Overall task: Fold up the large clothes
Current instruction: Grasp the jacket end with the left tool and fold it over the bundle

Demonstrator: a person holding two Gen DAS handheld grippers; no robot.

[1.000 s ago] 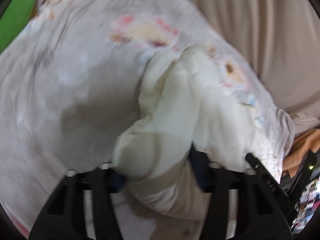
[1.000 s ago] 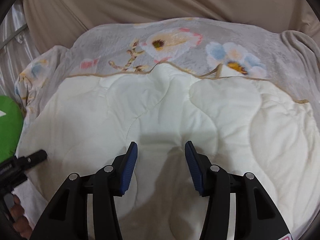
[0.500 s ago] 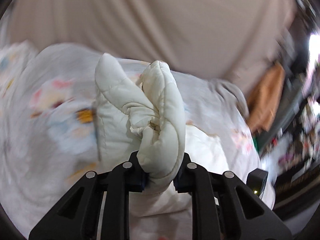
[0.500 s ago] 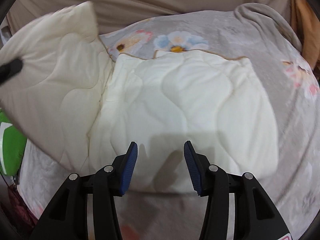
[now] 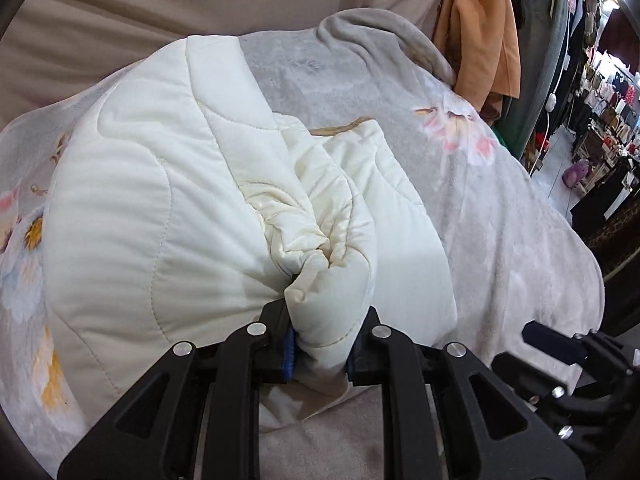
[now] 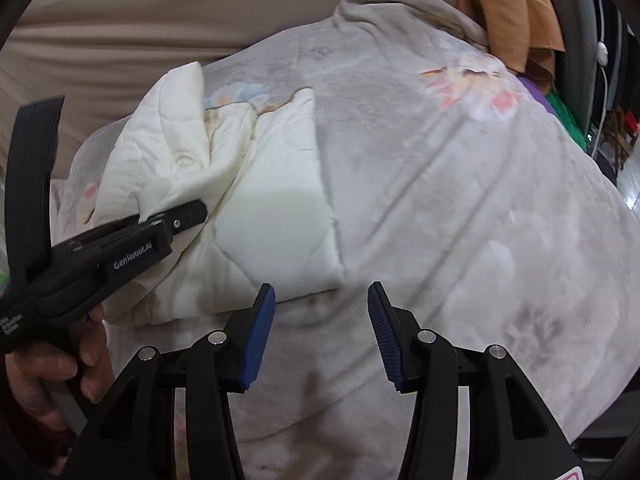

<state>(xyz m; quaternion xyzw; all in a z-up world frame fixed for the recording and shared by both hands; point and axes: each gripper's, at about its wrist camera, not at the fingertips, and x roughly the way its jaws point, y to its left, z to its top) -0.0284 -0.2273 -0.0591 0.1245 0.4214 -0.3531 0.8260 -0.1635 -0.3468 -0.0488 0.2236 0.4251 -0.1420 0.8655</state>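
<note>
Between left gripper fingers: bunched quilt | pads mostly hidden

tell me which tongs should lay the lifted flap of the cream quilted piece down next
Left. The left tongs are clamped on the bunched edge of the cream quilted piece, so they can carry it over. The right tongs are open and empty above the grey floral blanket, free to smooth afterwards.

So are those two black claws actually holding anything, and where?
The left gripper pinches a bunched edge of the cream quilted garment. The right gripper is open, holding nothing.
</note>
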